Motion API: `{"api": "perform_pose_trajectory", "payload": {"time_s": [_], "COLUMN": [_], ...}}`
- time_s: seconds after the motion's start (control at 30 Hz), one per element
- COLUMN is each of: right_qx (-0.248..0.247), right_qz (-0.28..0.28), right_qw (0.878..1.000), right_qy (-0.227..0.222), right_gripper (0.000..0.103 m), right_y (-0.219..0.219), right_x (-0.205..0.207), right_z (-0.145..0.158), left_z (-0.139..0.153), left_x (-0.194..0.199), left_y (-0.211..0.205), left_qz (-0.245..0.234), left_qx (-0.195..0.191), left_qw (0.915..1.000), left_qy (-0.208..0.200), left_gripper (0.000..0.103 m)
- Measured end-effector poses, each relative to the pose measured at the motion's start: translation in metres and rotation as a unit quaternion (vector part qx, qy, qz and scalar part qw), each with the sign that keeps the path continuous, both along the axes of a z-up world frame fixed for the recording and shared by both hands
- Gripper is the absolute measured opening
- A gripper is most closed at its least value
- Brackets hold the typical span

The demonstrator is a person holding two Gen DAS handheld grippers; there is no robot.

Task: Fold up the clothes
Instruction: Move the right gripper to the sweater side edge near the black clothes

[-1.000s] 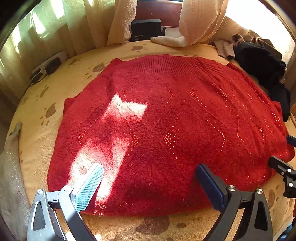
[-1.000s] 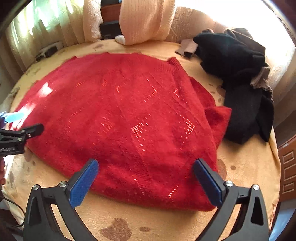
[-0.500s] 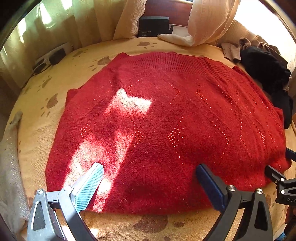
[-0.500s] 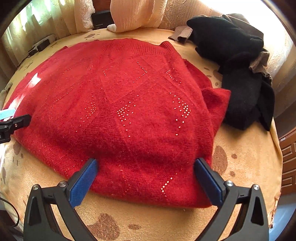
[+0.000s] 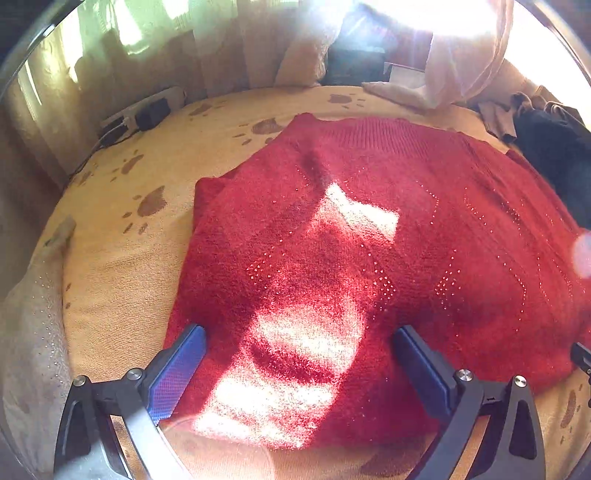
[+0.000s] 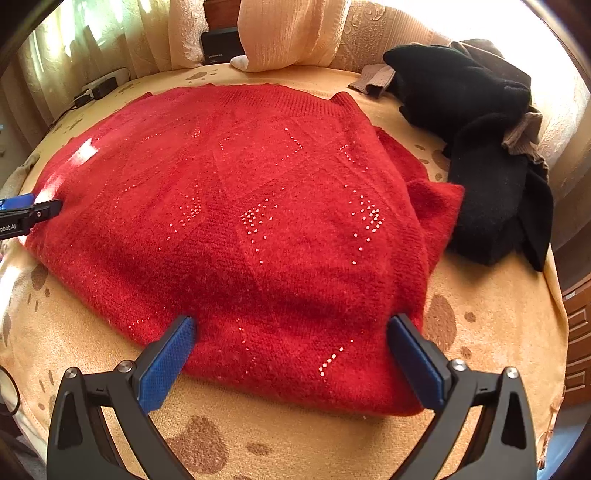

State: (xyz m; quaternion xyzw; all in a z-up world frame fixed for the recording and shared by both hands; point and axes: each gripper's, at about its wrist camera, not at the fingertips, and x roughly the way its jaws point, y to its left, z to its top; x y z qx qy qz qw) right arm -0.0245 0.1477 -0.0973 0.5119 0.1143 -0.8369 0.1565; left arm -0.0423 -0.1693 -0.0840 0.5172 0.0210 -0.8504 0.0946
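Note:
A red knit sweater [image 5: 369, 266] with small beads lies spread flat on a tan paw-print blanket [image 5: 122, 229]; it also shows in the right wrist view [image 6: 258, 229]. My left gripper [image 5: 299, 365] is open, its blue pads low over the sweater's near left edge. My right gripper [image 6: 291, 350] is open, its pads over the sweater's near right edge. The left gripper's tip [image 6: 33, 214] shows at the left of the right wrist view, at the sweater's edge. The right gripper's tip [image 5: 581, 354] shows at the right edge of the left wrist view.
A pile of black and brown clothes [image 6: 480, 155] lies right of the sweater. Cream curtains [image 6: 288, 33] hang at the back beside a dark box [image 6: 221, 48]. A power strip [image 5: 144, 110] lies at the back left. A grey sparkly cloth [image 5: 33, 332] lies at the left edge.
Both grippers have moved forward and lower, closer to the sweater's near edge. The left view has shifted toward the sweater's left side. Both stay open.

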Motion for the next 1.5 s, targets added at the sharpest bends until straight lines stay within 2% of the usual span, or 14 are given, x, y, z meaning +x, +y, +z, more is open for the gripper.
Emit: {"api": "perform_pose_trajectory", "payload": {"time_s": [0.07,0.13,0.3,0.37,0.53,0.67,0.73,0.8,0.87,0.93,1.0,1.23,1.37,1.5], "right_qx": [-0.02,-0.075,-0.189,-0.199,-0.228,-0.27,-0.269,-0.248,-0.248,-0.245,-0.241,-0.292,-0.301,-0.286], "right_qz": [-0.004,-0.035,-0.136,-0.159,-0.174,-0.19,-0.191,-0.19,-0.188,-0.183,-0.178,-0.172,-0.148,-0.13], "right_qw": [1.0,0.996,0.972,0.967,0.958,0.943,0.943,0.949,0.95,0.951,0.954,0.94,0.942,0.949], "right_qy": [0.001,0.013,0.016,0.012,0.0,-0.032,-0.038,-0.034,-0.034,-0.03,-0.026,-0.023,-0.001,0.028], "right_gripper": [0.103,0.103,0.103,0.103,0.103,0.095,0.091,0.075,0.063,0.056,0.044,0.04,0.04,0.04], "right_y": [0.009,0.026,0.09,0.101,0.106,0.105,0.1,0.095,0.094,0.092,0.091,0.107,0.109,0.105], "right_x": [0.003,0.009,0.004,-0.008,-0.045,-0.067,-0.075,-0.079,-0.082,-0.085,-0.087,-0.082,-0.076,-0.068], "right_z": [0.009,0.022,0.039,0.04,0.033,0.017,0.01,0.005,0.002,0.0,-0.001,-0.008,-0.011,-0.01], "left_z": [0.007,0.013,0.016,0.01,0.005,0.011,0.013,0.014,0.014,0.014,0.013,0.016,0.02,0.021], "left_x": [0.004,0.008,0.013,0.01,-0.001,-0.008,-0.009,-0.009,-0.009,-0.012,-0.014,-0.021,-0.022,-0.023], "left_y": [-0.003,-0.005,-0.009,-0.01,-0.008,-0.01,-0.011,-0.013,-0.013,-0.015,-0.017,-0.013,-0.003,0.008], "left_qz": [0.015,0.023,0.029,0.029,0.007,-0.017,-0.025,-0.035,-0.045,-0.047,-0.046,-0.042,-0.049,-0.053], "left_qx": [0.002,-0.001,-0.002,0.001,0.011,0.01,0.014,0.017,0.014,0.014,0.016,0.022,0.019,0.016], "left_qw": [0.9999,0.9997,0.9996,0.9995,0.9997,0.9996,0.9994,0.9991,0.9987,0.9985,0.9985,0.9985,0.9983,0.9981], "left_qy": [-0.002,0.002,-0.001,-0.011,-0.019,-0.019,-0.018,-0.019,-0.021,-0.024,-0.027,-0.026,-0.025,-0.026], "left_gripper": [0.103,0.103,0.103,0.103,0.103,0.103,0.103,0.103,0.103,0.103,0.103,0.103,0.103,0.103]}}
